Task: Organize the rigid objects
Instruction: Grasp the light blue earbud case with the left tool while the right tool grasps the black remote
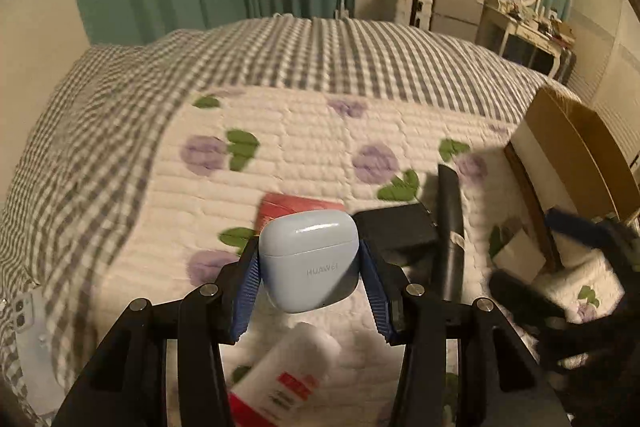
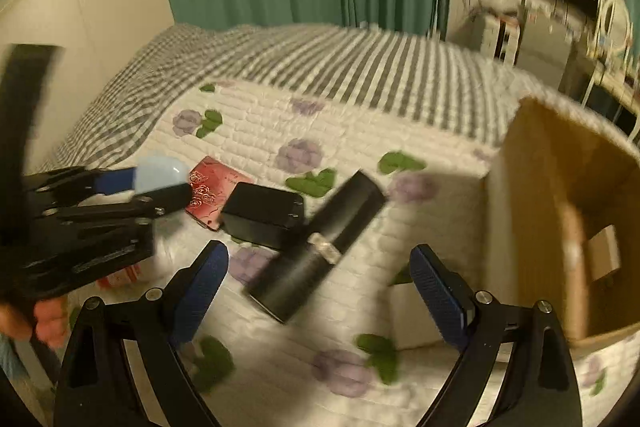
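1. The bed (image 1: 280, 67) carries everything: a grey-and-white checked cover, with a white quilted blanket (image 1: 304, 147) printed in purple flowers and green leaves laid over the near part.
2. A brown cardboard box (image 2: 560, 195) stands open at the right side of the blanket, its flap raised; in the left wrist view it shows at the right edge (image 1: 580, 155).
3. The left hand-held gripper (image 1: 310, 263) is clamped on a pale blue earbud case (image 1: 310, 259), its blue pads pressing both sides and the case lifted above the blanket. The right wrist view shows the same pair from the side (image 2: 160, 183), (image 2: 162, 173).
4. The right hand-held gripper (image 2: 320, 291) is spread wide with nothing between its blue pads, hovering over the blanket just left of the box.
5. A long black tube-shaped item (image 2: 320, 243) lies at a slant on the blanket, ahead of the right hand-held gripper.
6. A black rectangular block (image 2: 264, 215) rests beside the tube's left.
7. A red patterned card or packet (image 2: 212, 191) lies flat, touching the block's left side.
8. A white packet with red print (image 1: 292, 375) lies on the blanket below the left hand-held gripper.
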### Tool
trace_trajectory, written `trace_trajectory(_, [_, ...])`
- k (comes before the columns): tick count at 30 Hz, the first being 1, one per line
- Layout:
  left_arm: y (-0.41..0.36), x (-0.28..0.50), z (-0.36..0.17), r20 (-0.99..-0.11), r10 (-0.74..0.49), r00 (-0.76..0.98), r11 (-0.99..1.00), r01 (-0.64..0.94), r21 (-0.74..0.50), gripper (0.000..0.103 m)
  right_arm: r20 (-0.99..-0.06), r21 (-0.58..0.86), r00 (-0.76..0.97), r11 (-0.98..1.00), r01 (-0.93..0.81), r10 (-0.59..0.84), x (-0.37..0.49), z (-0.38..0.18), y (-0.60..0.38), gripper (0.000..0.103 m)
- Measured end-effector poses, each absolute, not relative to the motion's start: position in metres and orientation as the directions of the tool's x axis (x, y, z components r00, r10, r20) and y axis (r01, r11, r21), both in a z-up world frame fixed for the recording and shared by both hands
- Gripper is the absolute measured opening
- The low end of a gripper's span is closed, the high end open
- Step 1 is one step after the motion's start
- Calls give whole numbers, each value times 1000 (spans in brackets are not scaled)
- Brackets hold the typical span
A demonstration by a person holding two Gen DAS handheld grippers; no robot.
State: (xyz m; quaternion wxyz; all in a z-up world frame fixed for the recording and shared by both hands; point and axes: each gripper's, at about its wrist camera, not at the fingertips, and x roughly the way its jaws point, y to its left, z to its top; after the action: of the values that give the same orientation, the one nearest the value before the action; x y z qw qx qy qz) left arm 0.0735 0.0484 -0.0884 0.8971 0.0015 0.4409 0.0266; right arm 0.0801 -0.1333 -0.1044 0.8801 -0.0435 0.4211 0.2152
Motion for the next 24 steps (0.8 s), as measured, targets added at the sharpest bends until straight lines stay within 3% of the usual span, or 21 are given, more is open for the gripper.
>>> trace_trajectory(3, [53, 74, -87, -788, 22, 615, 999, -39, -3, 49, -817, 106, 491, 915, -390, 303, 100, -128, -118, 76])
trace_trajectory(13, [57, 78, -98, -801, -8, 598, 999, -21, -26, 49, -879, 119, 398, 928, -352, 263, 128, -170, -99, 66])
trace_trajectory(16, [58, 78, -98, -803, -8, 596, 999, -26, -29, 49, -877, 134, 391, 924, -358, 279, 127, -171, -102, 58])
trace_trajectory(19, [55, 76, -99, -805, -6, 593, 1000, -20, -22, 49, -865, 167, 390, 914, -369, 316, 119, -164, -109, 46])
trace_trajectory(23, [48, 73, -96, -804, -10, 594, 1000, -8, -19, 49, -854, 113, 423, 901, -418, 304, 100, -146, -110, 19])
trace_trajectory(24, [46, 71, -94, -802, -12, 598, 1000, -5, -18, 49, -850, 100, 433, 900, -423, 299, 97, -142, -114, 18])
